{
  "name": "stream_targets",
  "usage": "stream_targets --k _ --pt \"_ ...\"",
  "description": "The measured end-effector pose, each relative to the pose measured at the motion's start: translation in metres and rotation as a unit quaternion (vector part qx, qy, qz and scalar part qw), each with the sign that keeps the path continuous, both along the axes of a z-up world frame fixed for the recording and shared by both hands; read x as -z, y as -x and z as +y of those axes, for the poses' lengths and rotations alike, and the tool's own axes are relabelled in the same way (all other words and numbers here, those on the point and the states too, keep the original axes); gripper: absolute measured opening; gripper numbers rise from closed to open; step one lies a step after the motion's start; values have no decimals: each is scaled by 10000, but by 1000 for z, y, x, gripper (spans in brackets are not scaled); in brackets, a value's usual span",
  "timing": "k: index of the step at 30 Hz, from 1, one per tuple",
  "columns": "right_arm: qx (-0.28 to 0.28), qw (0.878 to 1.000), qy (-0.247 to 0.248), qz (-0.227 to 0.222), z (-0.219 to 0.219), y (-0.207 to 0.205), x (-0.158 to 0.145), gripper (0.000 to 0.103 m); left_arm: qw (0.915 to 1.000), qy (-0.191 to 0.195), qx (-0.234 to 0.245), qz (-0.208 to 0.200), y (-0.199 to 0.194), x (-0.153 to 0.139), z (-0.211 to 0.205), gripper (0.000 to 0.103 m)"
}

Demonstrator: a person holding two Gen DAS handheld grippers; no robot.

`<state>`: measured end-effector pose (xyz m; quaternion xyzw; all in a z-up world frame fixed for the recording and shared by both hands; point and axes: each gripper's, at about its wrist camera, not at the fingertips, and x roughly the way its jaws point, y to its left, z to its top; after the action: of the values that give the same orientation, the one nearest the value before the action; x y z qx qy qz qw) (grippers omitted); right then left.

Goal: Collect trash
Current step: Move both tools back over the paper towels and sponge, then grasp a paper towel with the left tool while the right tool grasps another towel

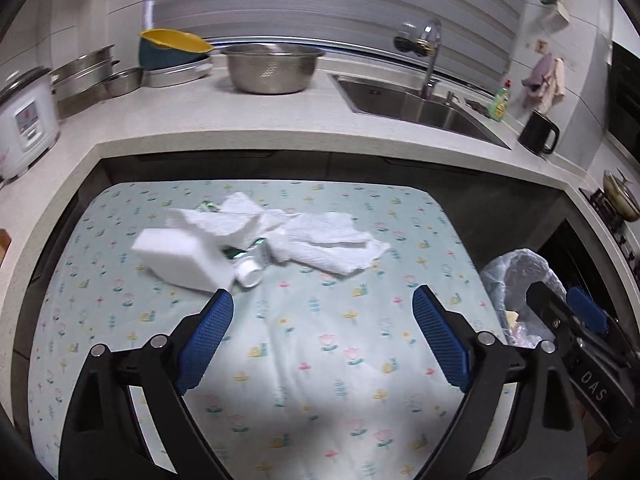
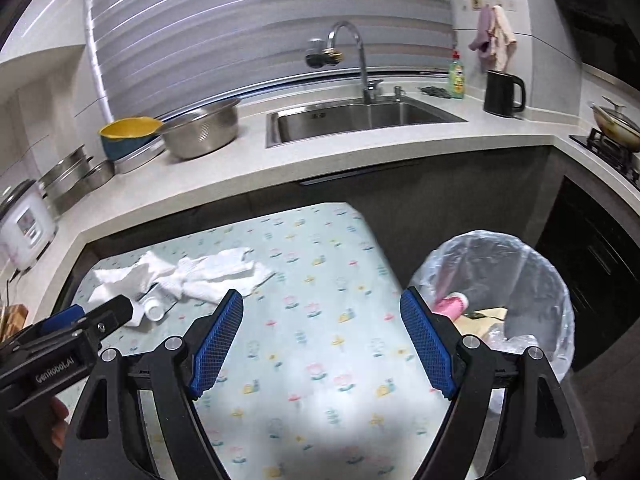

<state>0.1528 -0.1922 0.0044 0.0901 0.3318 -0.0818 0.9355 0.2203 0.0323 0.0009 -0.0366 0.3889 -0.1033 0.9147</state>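
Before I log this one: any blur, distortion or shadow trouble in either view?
Left wrist: strong fisheye bend in the counter edge, rice cooker smeared, tissues readable. Right wrist: same bend, sink sharp, a soft shadow on the tablecloth near the bottom, bin bag hazy.

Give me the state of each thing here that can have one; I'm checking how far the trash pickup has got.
left gripper: open, nothing between its fingers
right gripper: open, empty
white bottle: lying on its side on the tablecloth, uncapped
bottle cap: off, beside the bottle's mouth
paper towels: crumpled, still on the table
trash bin: lined with a clear bag, partly filled
faucet: off
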Motion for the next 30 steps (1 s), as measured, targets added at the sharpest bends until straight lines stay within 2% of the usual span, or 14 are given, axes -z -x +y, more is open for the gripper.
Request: stream_targets --k 7,13,20,30 --pt "-370 9992 -24 149 50 -20 12 78 9993 -102 -365 14 -8 7 53 87" --pt "-587 9979 -80 272 77 -43 25 78 9985 -144 -536 40 -23 12 85 87" --pt "-761 9958 -89 494 96 -78 49 75 9986 -267 -453 47 -51 23 90 87" --pt "-736 9936 -197 839 99 -135 91 74 9992 -372 -130 46 -104 43 62 84"
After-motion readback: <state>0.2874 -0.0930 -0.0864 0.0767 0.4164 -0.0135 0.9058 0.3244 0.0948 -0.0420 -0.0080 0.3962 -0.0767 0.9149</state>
